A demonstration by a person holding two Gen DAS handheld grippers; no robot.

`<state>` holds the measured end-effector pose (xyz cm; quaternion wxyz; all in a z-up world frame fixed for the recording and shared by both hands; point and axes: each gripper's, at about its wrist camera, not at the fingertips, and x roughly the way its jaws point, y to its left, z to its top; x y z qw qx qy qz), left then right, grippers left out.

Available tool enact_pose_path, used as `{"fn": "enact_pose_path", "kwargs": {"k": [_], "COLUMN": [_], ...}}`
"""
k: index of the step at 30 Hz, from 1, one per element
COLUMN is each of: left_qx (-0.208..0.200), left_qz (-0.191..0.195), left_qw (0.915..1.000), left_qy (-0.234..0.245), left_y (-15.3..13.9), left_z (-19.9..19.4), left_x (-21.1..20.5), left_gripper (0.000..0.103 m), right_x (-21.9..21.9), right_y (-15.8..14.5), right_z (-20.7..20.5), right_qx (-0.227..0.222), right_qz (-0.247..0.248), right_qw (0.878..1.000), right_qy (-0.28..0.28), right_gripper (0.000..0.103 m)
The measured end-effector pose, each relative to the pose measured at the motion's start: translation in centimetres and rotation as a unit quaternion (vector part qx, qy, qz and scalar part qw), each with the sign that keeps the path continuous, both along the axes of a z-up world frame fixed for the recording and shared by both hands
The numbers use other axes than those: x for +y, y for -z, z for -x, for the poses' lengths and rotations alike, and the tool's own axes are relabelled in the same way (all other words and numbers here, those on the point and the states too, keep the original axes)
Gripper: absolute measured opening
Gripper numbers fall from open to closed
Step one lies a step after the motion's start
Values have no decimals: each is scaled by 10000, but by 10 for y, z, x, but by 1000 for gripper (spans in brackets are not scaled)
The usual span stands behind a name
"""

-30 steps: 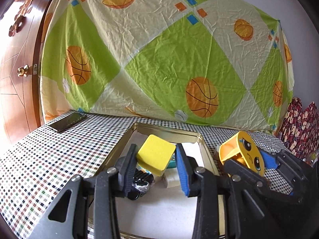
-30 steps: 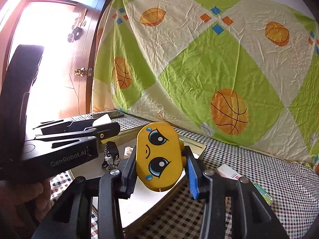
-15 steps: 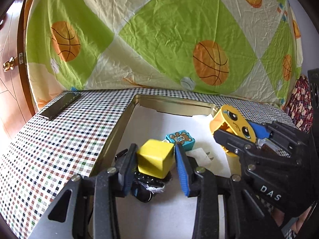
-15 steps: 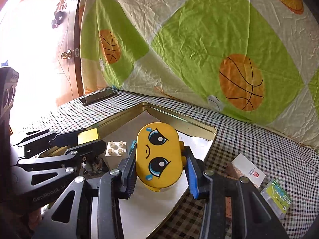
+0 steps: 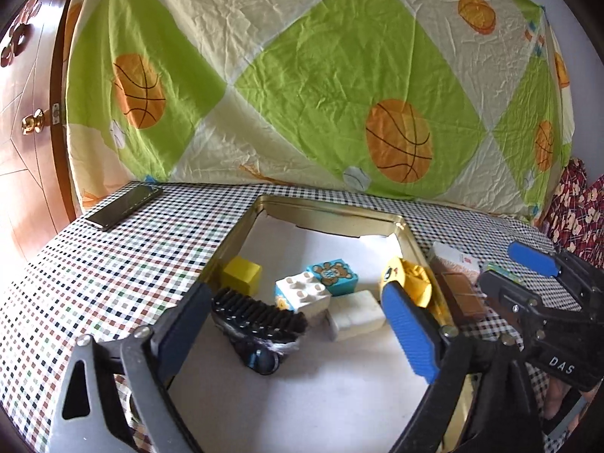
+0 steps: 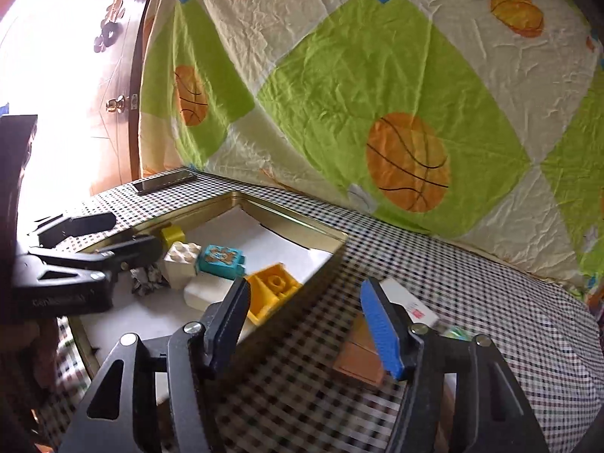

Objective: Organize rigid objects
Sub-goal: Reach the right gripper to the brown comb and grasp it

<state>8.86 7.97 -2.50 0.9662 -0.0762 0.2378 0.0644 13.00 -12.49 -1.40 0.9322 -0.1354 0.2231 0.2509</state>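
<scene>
Left gripper (image 5: 298,321): jaws have just been opening and stand spread, nothing pinched; the yellow cube (image 5: 241,275) rests ahead of its left finger in the gold tray (image 5: 332,209), beside a black brush (image 5: 260,315) and a white brick (image 5: 302,294). Right gripper (image 6: 305,324): jaws have just been opening, empty; the yellow face block (image 6: 273,290) lies in the tray just ahead of its left finger.
</scene>
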Motion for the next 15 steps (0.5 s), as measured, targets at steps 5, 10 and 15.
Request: {"fn": "enact_pose_path", "kwargs": {"k": [5, 10, 15], "left_qx": [-133, -40, 92], "left_qz": [-75, -128, -196], "left_qw": [9990, 9968, 9941], "left_qy": [420, 792, 1064], "left_y": [-7, -6, -2], "left_z": [-1, -11, -19], "left_x": [-42, -80, -110], "left_gripper": [98, 101, 101], "right_x": [-71, -107, -110], "right_y": [3, 8, 21], "right_z": [-17, -23, -28], "right_qx": [226, 534, 1055], "right_qz": [-72, -231, -195], "right_qw": [9970, 9941, 9916], "right_qy": [743, 915, 717], "right_gripper": [64, 64, 63]}}
